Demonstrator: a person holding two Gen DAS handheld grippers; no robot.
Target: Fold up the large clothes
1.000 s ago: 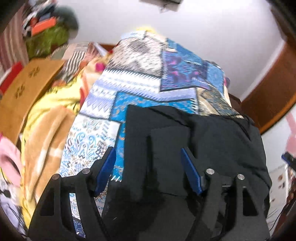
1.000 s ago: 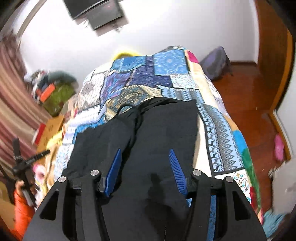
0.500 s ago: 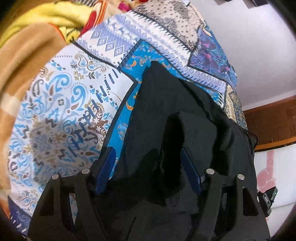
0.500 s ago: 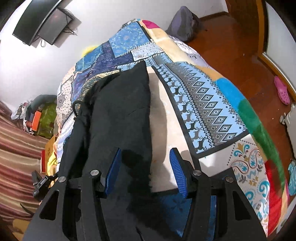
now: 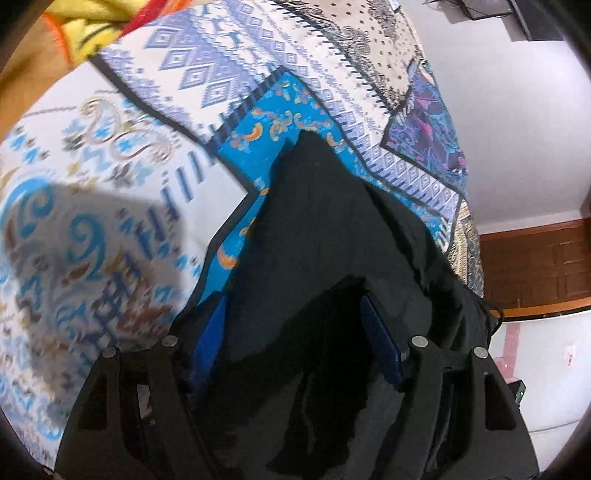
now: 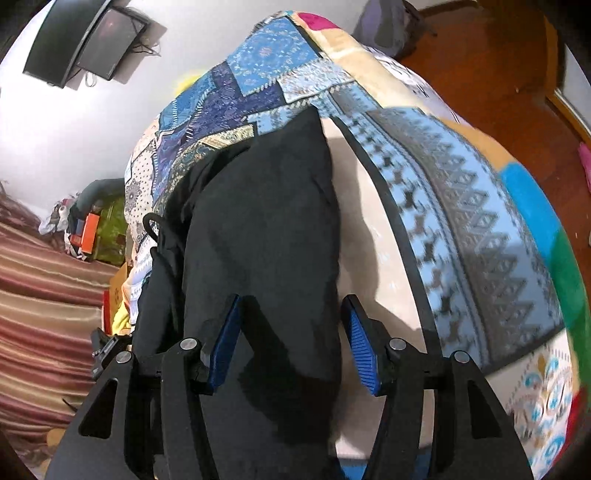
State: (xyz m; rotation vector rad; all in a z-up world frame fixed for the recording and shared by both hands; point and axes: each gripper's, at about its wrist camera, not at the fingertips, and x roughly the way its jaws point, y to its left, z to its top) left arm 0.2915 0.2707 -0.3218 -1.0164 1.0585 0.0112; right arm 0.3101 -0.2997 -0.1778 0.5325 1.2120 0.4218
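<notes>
A large black garment [image 5: 325,229] lies spread along a patchwork bedspread [image 5: 110,184]. My left gripper [image 5: 295,328] hangs low over the garment's near left part. It is open, with the blue pads [image 5: 210,332] wide apart and black cloth lying between and under them. In the right wrist view the same garment [image 6: 258,206] runs away up the bedspread [image 6: 461,203]. My right gripper [image 6: 291,339] is over its near right edge. Its jaws are opening and the pads [image 6: 360,347] are clear of the cloth. A black drawstring [image 6: 151,225] loops out at the garment's left.
A wall-mounted screen [image 6: 85,40] hangs beyond the bed's far end. Wooden floor [image 6: 498,74] with a grey bag [image 6: 391,22] lies to the right of the bed. A clutter pile [image 6: 92,225] and a striped curtain [image 6: 44,295] are on the left. A yellow blanket [image 5: 92,29] borders the bedspread.
Both grippers have sunk toward the bed and rolled, so the garment and bedspread now fill the views. The right jaws stand slightly wider apart.
</notes>
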